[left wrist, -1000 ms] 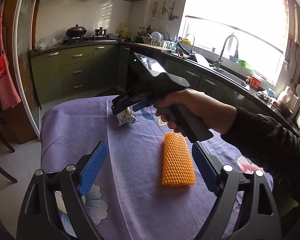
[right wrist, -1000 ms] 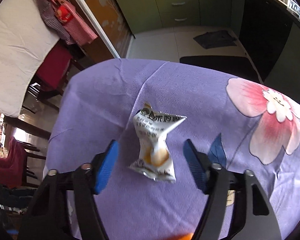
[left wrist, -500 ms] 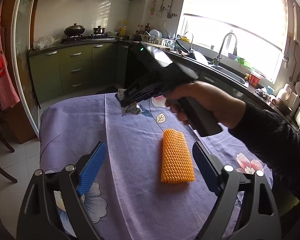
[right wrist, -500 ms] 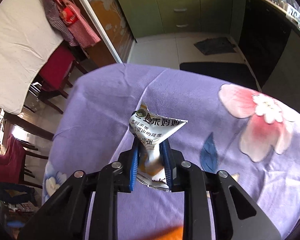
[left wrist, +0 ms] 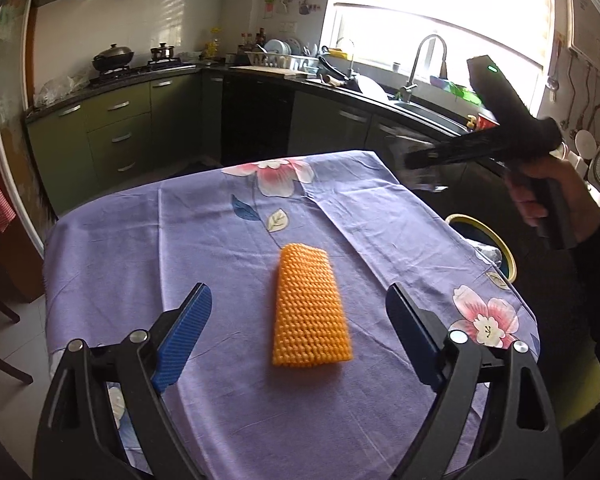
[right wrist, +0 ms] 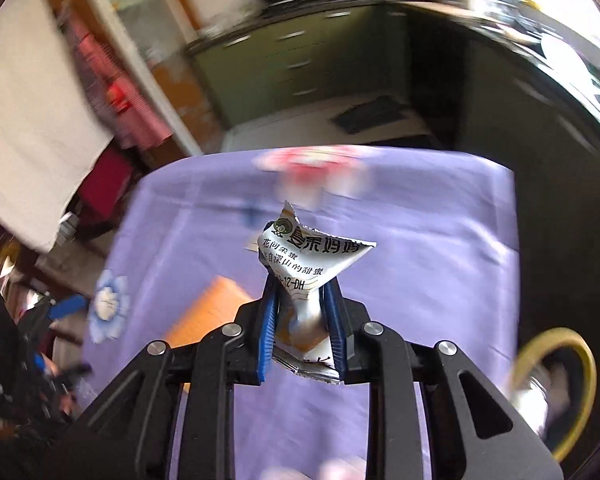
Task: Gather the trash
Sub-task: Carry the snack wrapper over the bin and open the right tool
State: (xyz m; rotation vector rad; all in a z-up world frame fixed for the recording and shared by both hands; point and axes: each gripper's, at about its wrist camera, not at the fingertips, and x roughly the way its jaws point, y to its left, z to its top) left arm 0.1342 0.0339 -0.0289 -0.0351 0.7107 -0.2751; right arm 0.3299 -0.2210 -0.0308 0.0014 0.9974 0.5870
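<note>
The right claw (right wrist: 302, 316), wide apart around the snack wrapper (right wrist: 306, 268) a second ago, now pinches it and carries it off the desk (left wrist: 220, 220) toward the yellow-rimmed bin (right wrist: 556, 376) beside it.

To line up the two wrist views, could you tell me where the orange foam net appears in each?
Left wrist: orange foam net lies centre, on the purple cloth between the open fingers.
Right wrist: blurred orange patch, lower left of centre, behind the gripper.
Shared landmark: yellow-rimmed bin beside the table.
</note>
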